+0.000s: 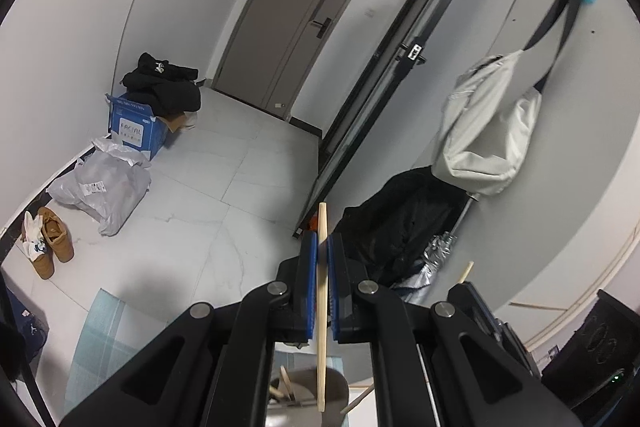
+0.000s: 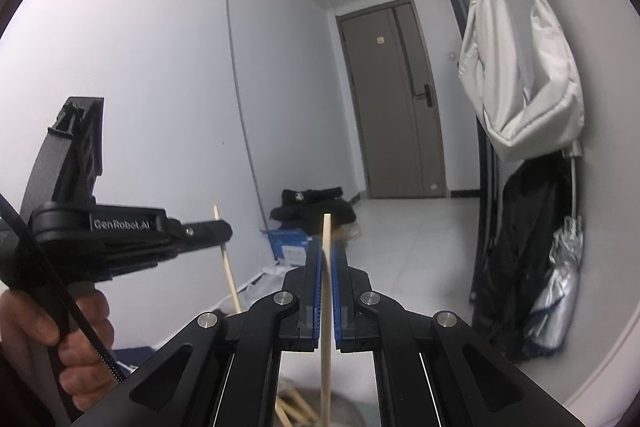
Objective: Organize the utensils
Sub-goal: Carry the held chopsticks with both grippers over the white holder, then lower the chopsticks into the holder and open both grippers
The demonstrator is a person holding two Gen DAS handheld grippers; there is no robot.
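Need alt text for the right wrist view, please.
The right gripper is shut on a wooden stick standing upright. At left, a hand holds the left gripper, shut on another stick. Beyond: hallway, brown door.

Each hand-held gripper (image 2: pixel 327 251) clamps a chopstick (image 2: pixel 326 307).

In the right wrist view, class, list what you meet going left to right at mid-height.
Hand → left gripper with its chopstick → right gripper with its chopstick → black coat → silver umbrella.
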